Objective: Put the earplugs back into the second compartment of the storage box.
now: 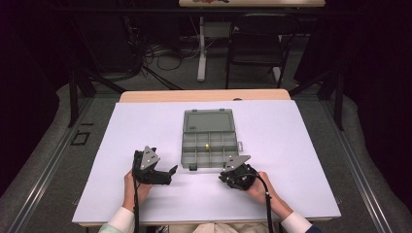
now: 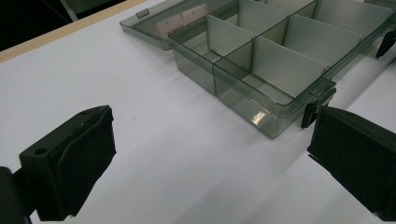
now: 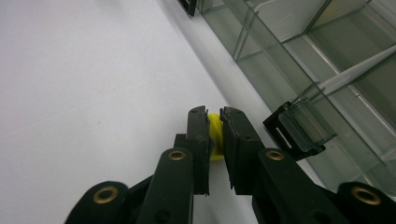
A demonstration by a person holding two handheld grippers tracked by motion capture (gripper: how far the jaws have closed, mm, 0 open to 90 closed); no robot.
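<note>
Right now your right gripper (image 3: 214,122) is clamped on a small yellow piece (image 3: 215,133), the jaws pinching it from both sides so that just a sliver shows between them. The clear box (image 1: 209,141) lies ahead of that gripper and a little toward your left, its near wall and a black latch (image 3: 299,128) just beside the jaw tips, so the piece has only a short way to travel up and over the wall into a near compartment. That makes the right hand (image 1: 260,187) the one to move; your left gripper (image 2: 210,154) sits spread wide, holding nothing, with the box's near corner just ahead of its far jaw. From above you can see one yellow item (image 1: 207,145) already lying in a middle compartment, and the lid (image 1: 209,120) folded flat away from you, which the right gripper view cuts off. The high view hides the held piece behind the gripper body; the right gripper view reveals it.
</note>
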